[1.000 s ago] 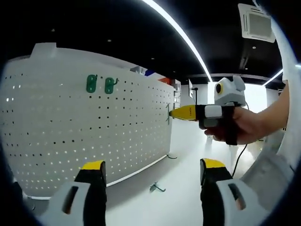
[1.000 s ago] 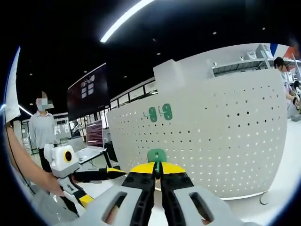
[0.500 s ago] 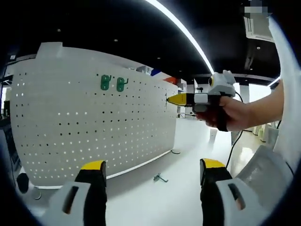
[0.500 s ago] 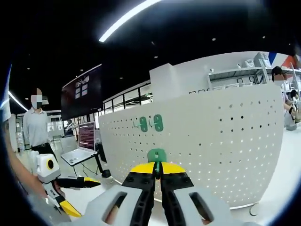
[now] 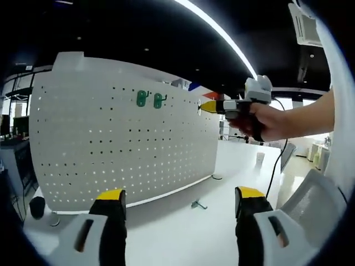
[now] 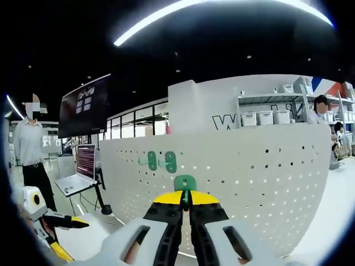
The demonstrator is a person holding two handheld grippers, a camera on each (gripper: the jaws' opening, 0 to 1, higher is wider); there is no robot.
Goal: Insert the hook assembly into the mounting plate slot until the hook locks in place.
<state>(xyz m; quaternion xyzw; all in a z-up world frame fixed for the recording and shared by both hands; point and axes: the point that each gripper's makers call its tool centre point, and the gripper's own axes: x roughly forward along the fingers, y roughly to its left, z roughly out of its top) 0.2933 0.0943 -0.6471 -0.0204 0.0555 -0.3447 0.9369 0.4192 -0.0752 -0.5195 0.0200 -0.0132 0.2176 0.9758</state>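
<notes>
In the left gripper view, the white pegboard (image 5: 122, 144) fills the left and centre of the frame, standing upright on a white table (image 5: 177, 233), with two green hooks (image 5: 150, 100) already seated side by side near its upper middle. A spare metal hook (image 5: 198, 204) lies on the table just below the board's lower right edge. At the bottom, the left gripper (image 5: 175, 199) has its yellow-tipped jaws spread wide with nothing between them. Toward the upper right, a hand (image 5: 266, 119) carries the right gripper (image 5: 208, 105) with its tip near the board's right end. In the right gripper view, the other gripper sits at lower left, the two mounted hooks show left of centre, and at bottom centre the right gripper's jaws are pressed together on a green hook assembly (image 6: 184, 182), which stands clear of the board. Judging by this, the insertion has not yet begun: approach, seating and locking all remain.
</notes>
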